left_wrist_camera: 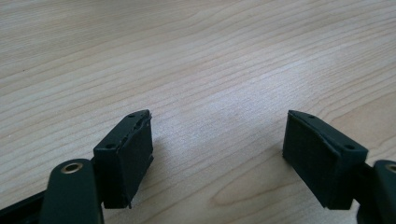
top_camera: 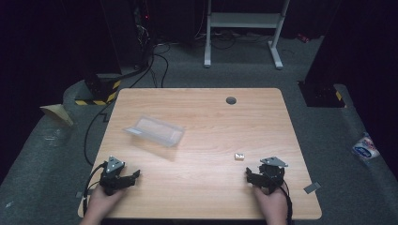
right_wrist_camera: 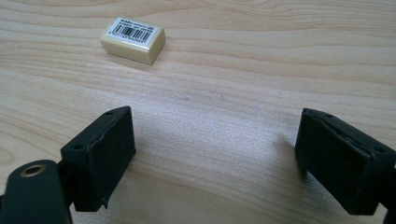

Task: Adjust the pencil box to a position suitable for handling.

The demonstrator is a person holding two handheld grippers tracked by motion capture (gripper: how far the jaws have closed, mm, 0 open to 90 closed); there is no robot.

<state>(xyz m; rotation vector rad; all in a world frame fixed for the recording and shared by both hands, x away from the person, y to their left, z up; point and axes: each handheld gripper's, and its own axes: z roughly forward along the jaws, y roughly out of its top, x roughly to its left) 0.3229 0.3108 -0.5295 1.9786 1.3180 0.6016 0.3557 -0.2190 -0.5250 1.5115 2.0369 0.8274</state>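
From the high view, the left tool [top_camera: 133,175] sits at 7 o'clock on the tabletop [top_camera: 206,117] and the right tool [top_camera: 248,174] at 5 o'clock. A small eraser [top_camera: 239,156] lies just past the right tool, at its 11 o'clock. A clear bag [top_camera: 154,131] lies at 10 o'clock.

In the left gripper view, the left tool [left_wrist_camera: 217,140] is wide open and holds nothing.

In the right gripper view, the right tool [right_wrist_camera: 215,144] is wide open and empty. The eraser [right_wrist_camera: 133,39] lies near, at 11 o'clock.

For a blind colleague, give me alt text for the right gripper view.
A small cream eraser with a barcode label lies on the wooden table, just beyond the right gripper, whose two black jaws stand wide apart with nothing between them.
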